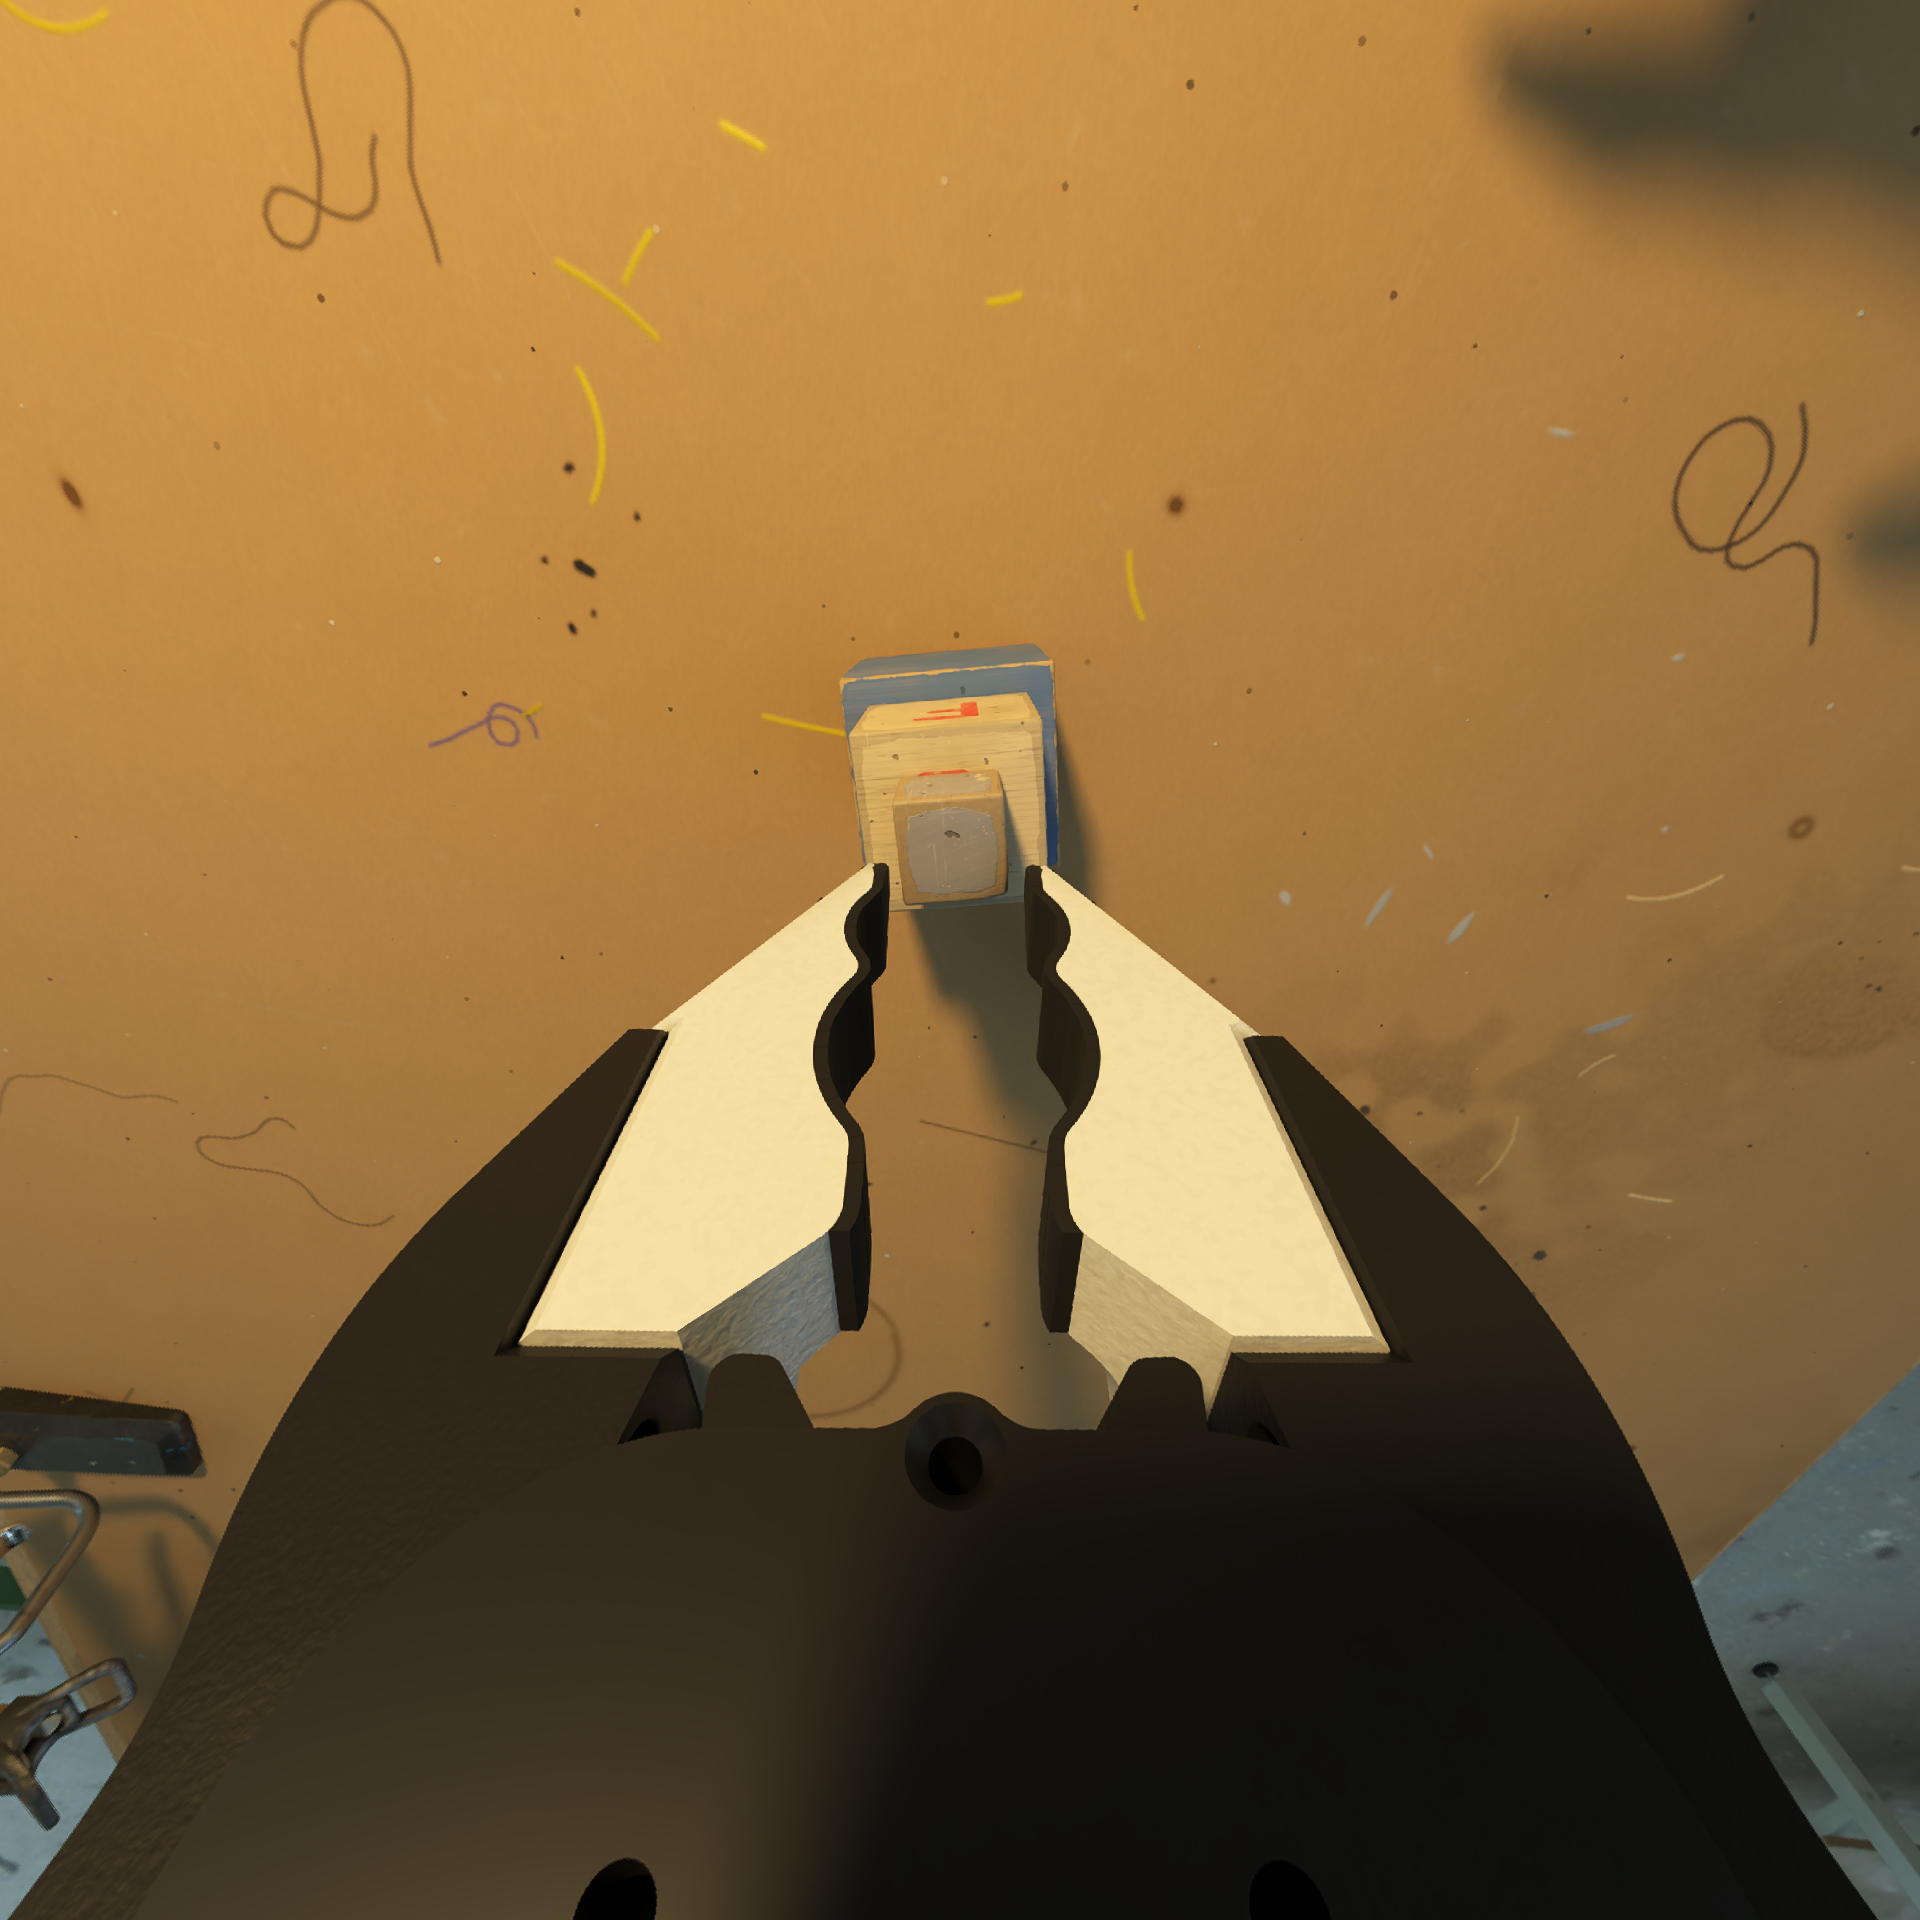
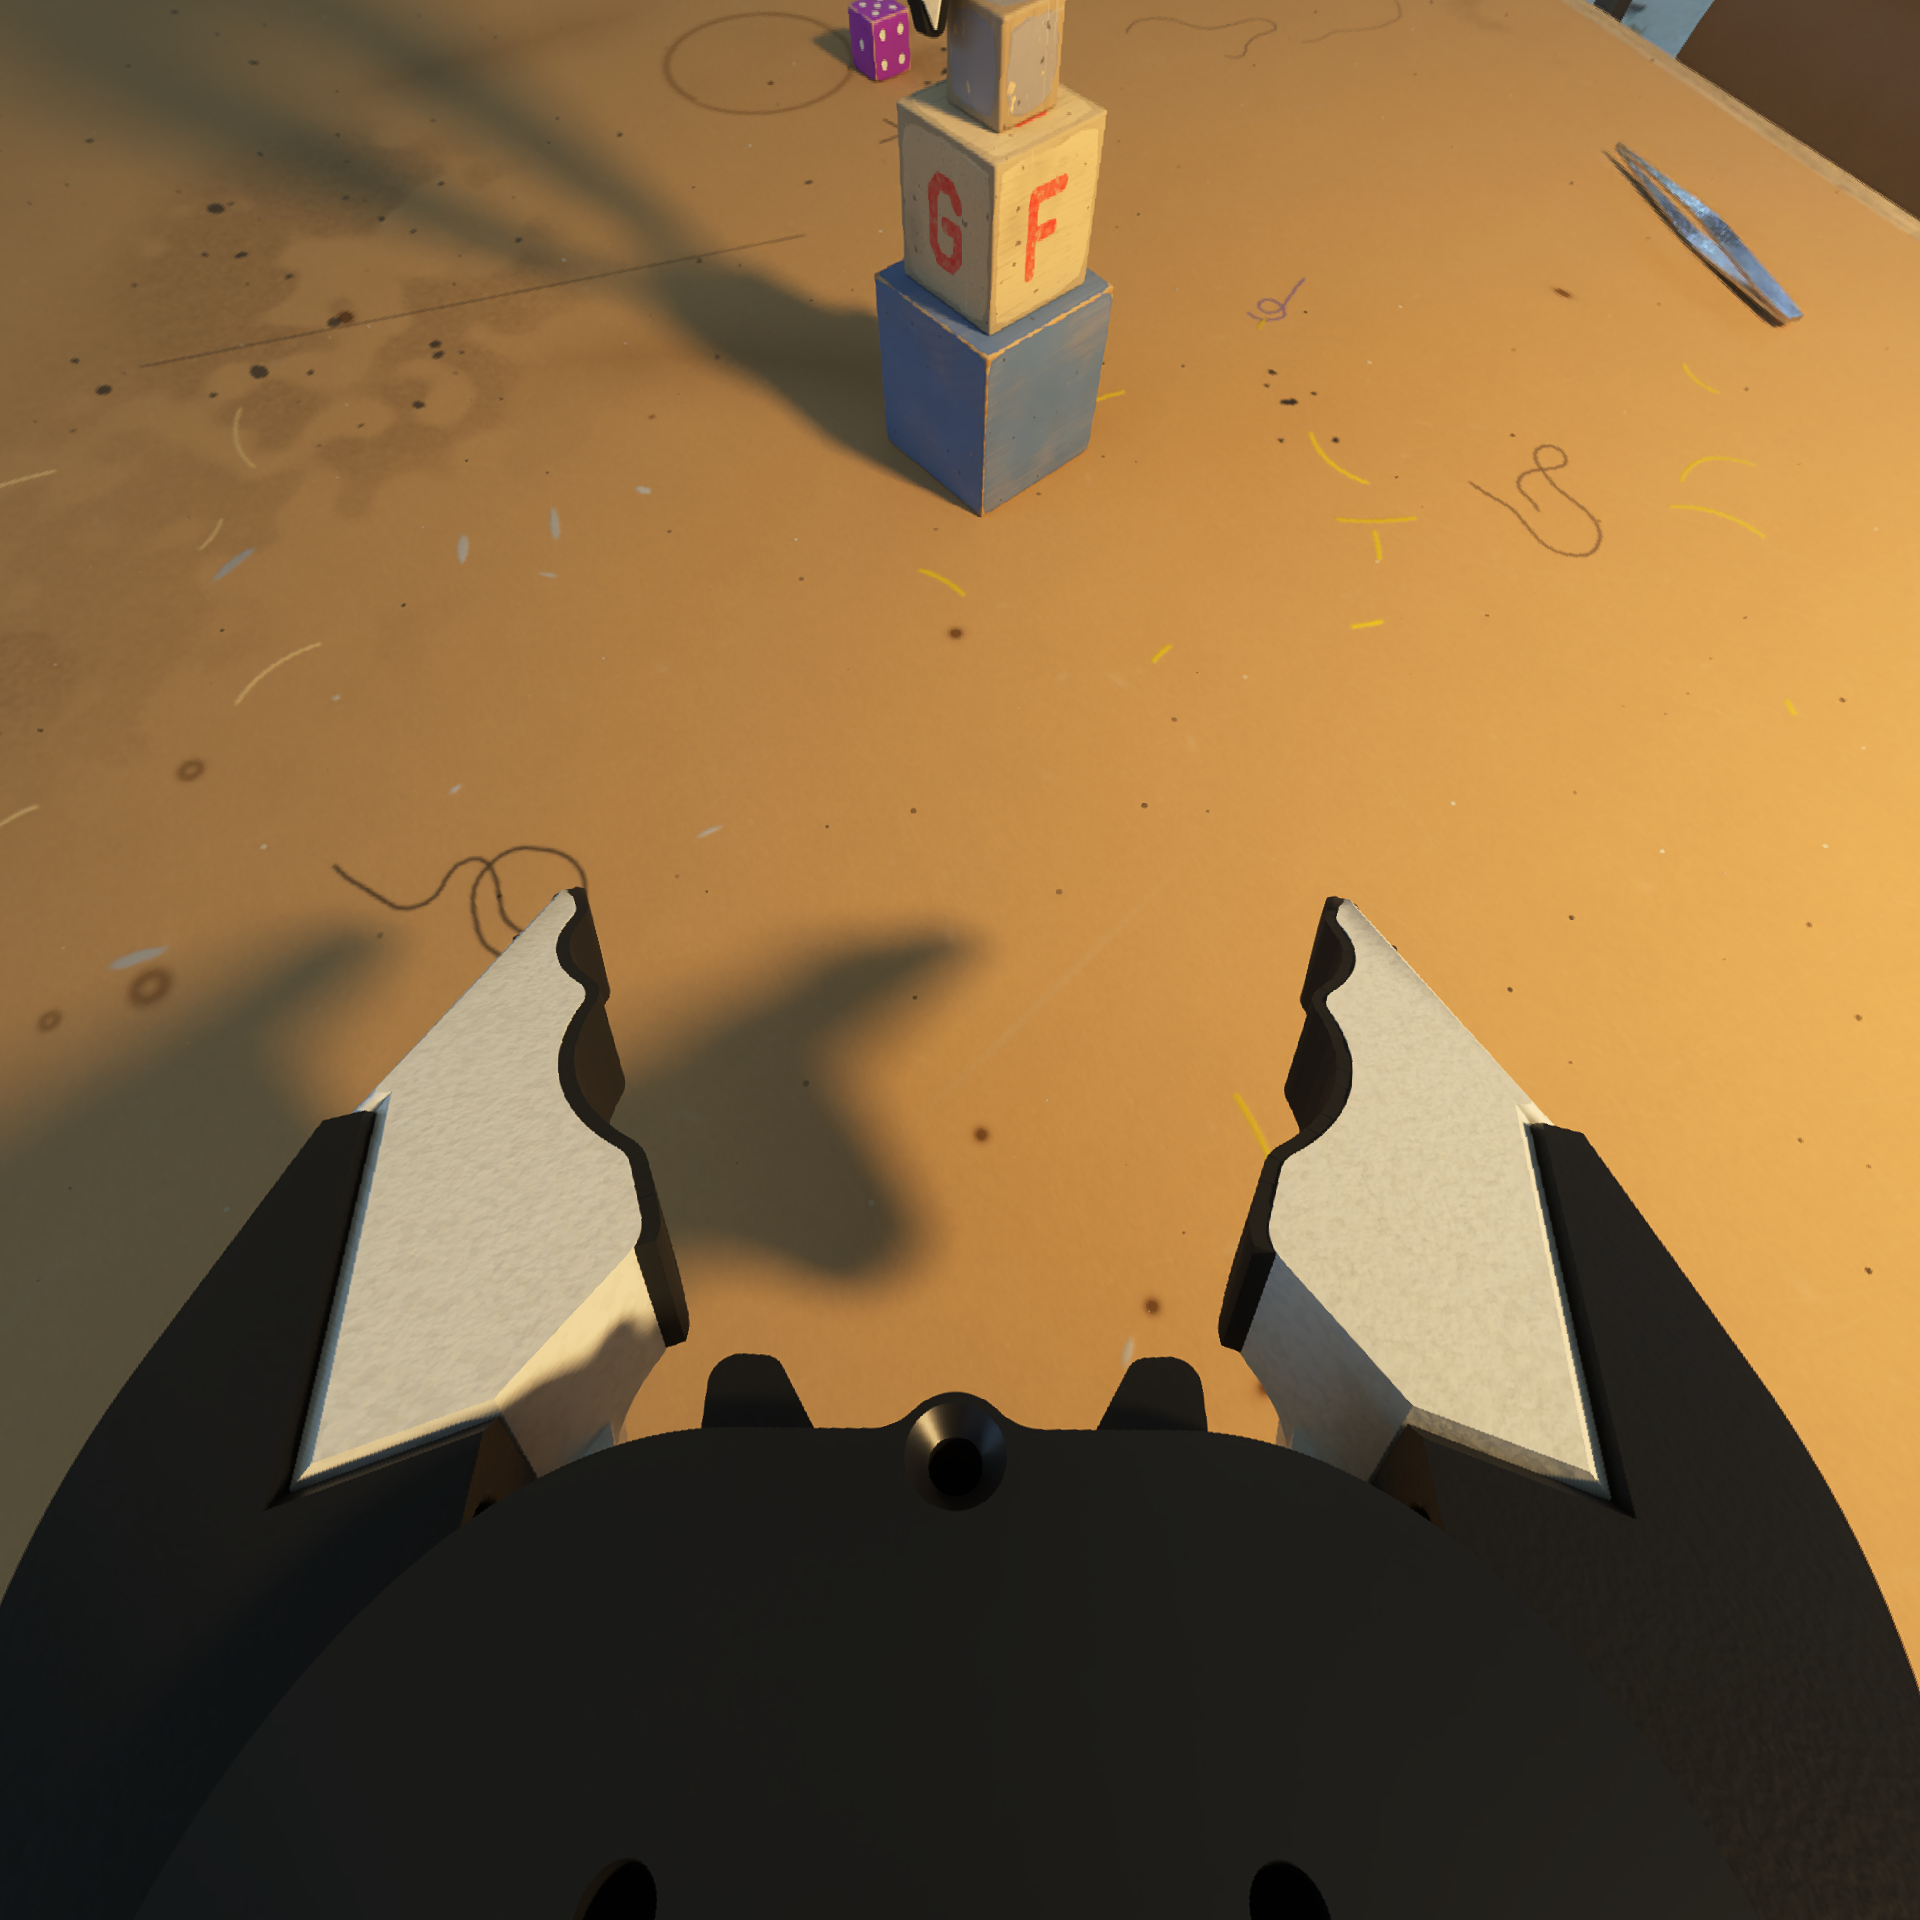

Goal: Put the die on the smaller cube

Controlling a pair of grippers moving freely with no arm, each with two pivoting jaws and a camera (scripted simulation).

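From the left wrist view, the left claw (image 1: 956, 883) hangs over a stack of three cubes, looking almost straight down: a blue cube (image 1: 948, 670) at the bottom, a pale wooden lettered cube (image 1: 945, 743) on it, and the smaller cube (image 1: 951, 836) on top. Its fingers stand a little apart, tips on either side of the smaller cube's near edge, gripping nothing (whether they touch it cannot be told). The brown tabletop (image 1: 416, 623) is scribbled and speckled. From the right wrist view, the right claw (image 2: 956, 899) is spread wide and empty, low over the tabletop (image 2: 935, 727), well apart from the stack. The purple die (image 2: 879, 37) sits on the tabletop behind the stack, just left of the smaller cube (image 2: 1006, 57). Metal tweezers (image 2: 1704, 234) lie far right.
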